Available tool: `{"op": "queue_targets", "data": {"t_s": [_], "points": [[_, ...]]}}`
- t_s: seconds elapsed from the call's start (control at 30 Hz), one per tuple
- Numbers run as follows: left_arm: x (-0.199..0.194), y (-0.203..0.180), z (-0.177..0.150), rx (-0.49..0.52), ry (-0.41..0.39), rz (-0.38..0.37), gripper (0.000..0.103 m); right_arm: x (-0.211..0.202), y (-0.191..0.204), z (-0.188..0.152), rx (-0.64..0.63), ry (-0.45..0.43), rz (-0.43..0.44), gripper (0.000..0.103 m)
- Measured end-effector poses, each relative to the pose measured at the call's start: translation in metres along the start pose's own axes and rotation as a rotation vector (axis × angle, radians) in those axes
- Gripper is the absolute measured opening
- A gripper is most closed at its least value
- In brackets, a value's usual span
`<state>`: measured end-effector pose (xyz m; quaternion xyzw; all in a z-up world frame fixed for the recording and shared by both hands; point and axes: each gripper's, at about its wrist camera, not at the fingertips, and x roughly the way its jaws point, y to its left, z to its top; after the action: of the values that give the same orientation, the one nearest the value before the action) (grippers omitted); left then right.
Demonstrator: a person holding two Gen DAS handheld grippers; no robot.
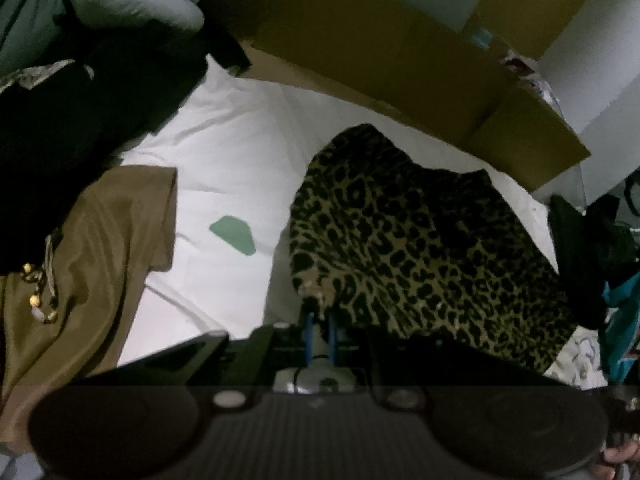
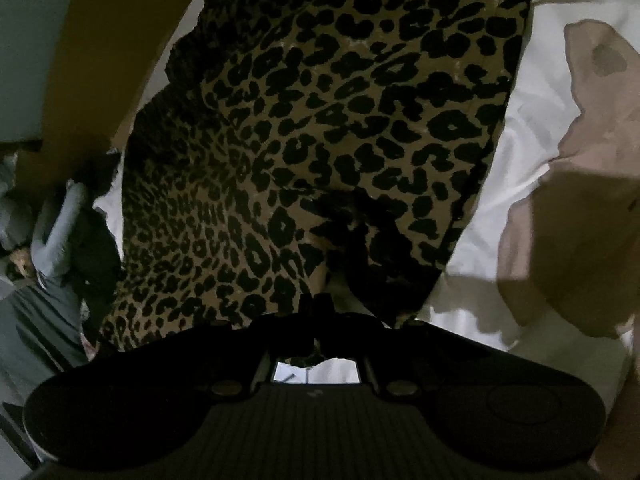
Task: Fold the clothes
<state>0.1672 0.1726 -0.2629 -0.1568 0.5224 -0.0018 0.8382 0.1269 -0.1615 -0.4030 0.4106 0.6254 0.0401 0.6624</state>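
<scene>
Leopard-print garment (image 1: 420,248) pinched by left gripper (image 1: 320,312), right gripper (image 2: 318,304); jaws closed.

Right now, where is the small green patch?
In the left wrist view, the green patch lies on the white sheet, between the brown garment and the leopard-print garment.
</scene>
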Motion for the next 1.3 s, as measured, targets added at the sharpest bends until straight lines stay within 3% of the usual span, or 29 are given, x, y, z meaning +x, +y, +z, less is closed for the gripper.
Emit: {"op": "queue_targets", "data": {"t_s": [0.33, 0.4, 0.47, 0.53, 0.67, 0.97, 1.2, 1.3], "points": [[0.013, 0.003, 0.0, -0.004, 0.025, 0.017, 0.008, -0.003, 0.002, 0.002, 0.008, -0.012, 0.009, 0.002], [0.021, 0.006, -0.001, -0.011, 0.03, 0.014, 0.008, -0.003, 0.001, 0.001, 0.009, -0.02, 0.005, 0.006], [0.029, 0.01, -0.001, -0.019, 0.038, 0.013, 0.008, -0.003, 0.002, 0.0, -0.011, -0.033, -0.021, 0.023], [0.037, 0.012, -0.001, -0.024, 0.046, 0.013, 0.008, -0.001, 0.003, -0.003, -0.029, -0.035, -0.023, 0.032], [0.049, 0.012, 0.004, -0.015, 0.051, 0.008, 0.008, 0.003, 0.001, -0.006, -0.033, -0.022, -0.002, 0.037], [0.062, 0.005, 0.021, 0.016, 0.032, -0.01, 0.008, 0.011, -0.004, -0.012, -0.036, 0.017, 0.021, 0.039], [0.071, 0.006, 0.021, 0.018, 0.037, -0.016, 0.008, 0.031, 0.009, -0.022, -0.156, 0.139, -0.013, 0.043], [0.072, 0.008, 0.021, 0.019, 0.042, -0.015, 0.008, 0.041, 0.017, -0.022, -0.182, 0.124, -0.03, 0.048]]}}
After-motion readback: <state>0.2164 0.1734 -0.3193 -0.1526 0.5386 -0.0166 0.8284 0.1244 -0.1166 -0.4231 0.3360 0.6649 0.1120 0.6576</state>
